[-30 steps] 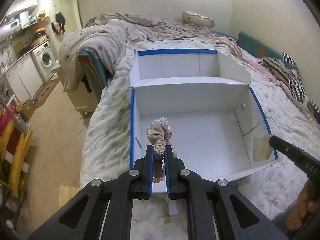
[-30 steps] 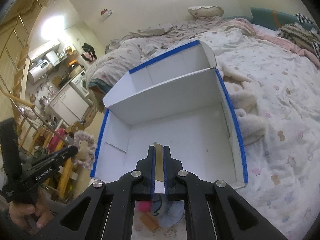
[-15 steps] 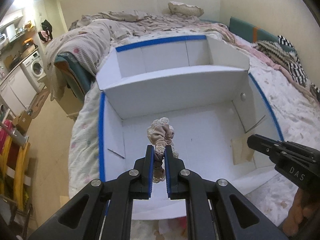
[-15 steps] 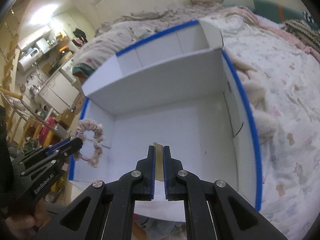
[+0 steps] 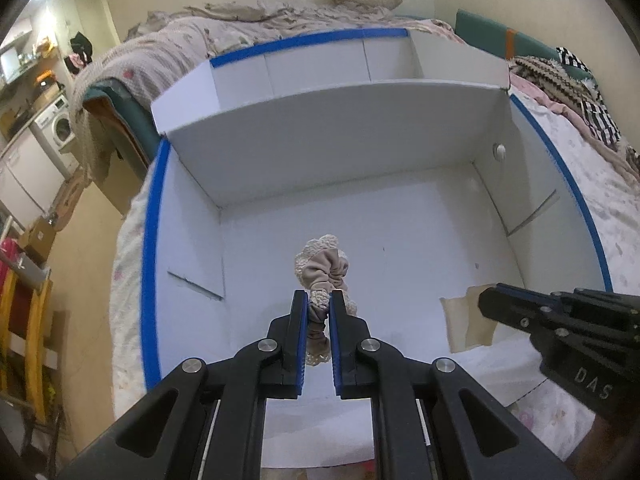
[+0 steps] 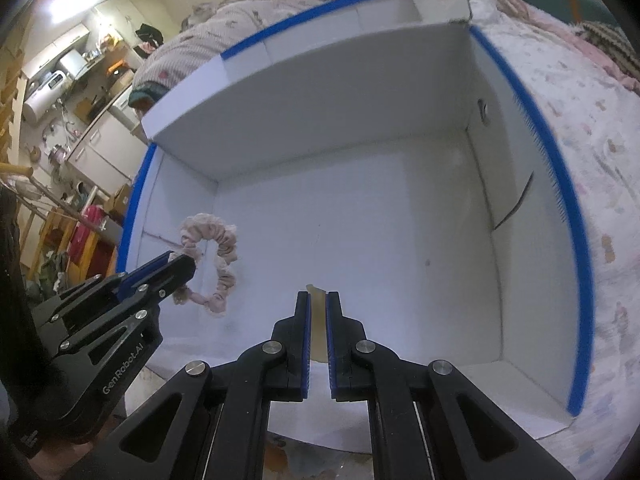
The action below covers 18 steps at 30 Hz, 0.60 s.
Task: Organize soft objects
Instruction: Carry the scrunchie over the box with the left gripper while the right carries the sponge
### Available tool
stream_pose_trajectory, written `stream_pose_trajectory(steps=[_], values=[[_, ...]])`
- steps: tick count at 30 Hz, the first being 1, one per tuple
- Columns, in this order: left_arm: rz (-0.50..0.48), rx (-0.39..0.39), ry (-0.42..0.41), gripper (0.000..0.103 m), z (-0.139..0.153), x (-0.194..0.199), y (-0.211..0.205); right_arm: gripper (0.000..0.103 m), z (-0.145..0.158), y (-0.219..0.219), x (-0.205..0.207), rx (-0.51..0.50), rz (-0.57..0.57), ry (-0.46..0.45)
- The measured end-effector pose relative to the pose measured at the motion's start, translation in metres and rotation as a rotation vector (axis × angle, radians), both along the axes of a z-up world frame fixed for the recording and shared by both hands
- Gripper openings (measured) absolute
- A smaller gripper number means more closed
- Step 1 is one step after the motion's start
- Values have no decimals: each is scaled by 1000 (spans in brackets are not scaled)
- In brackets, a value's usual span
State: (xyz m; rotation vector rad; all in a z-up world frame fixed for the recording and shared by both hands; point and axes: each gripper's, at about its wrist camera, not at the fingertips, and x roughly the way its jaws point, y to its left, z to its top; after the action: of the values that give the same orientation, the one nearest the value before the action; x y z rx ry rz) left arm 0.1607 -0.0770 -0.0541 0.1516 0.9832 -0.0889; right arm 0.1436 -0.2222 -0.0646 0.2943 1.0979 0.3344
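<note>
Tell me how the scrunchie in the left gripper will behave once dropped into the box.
The scrunchie hangs limp from the left gripper, so it is probably floppy and light. Its gathered fabric suggests it will likely land softly on the box floor without rolling.

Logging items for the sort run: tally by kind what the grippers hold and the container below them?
Scrunchie: 1, in the left gripper
Beige cloth piece: 1, in the right gripper
White box: 1, below both
Total: 3
</note>
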Motion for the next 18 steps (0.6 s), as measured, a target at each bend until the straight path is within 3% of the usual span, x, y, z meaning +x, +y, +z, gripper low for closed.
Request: stream_pose_trajectory(steps=[5, 18], values=[[-26, 5, 28, 9, -8, -1, -7, 9, -11, 2, 0, -3, 5, 40], [-15, -26, 65, 10, -14, 5, 1, 9, -12, 1, -1, 10, -3, 41]])
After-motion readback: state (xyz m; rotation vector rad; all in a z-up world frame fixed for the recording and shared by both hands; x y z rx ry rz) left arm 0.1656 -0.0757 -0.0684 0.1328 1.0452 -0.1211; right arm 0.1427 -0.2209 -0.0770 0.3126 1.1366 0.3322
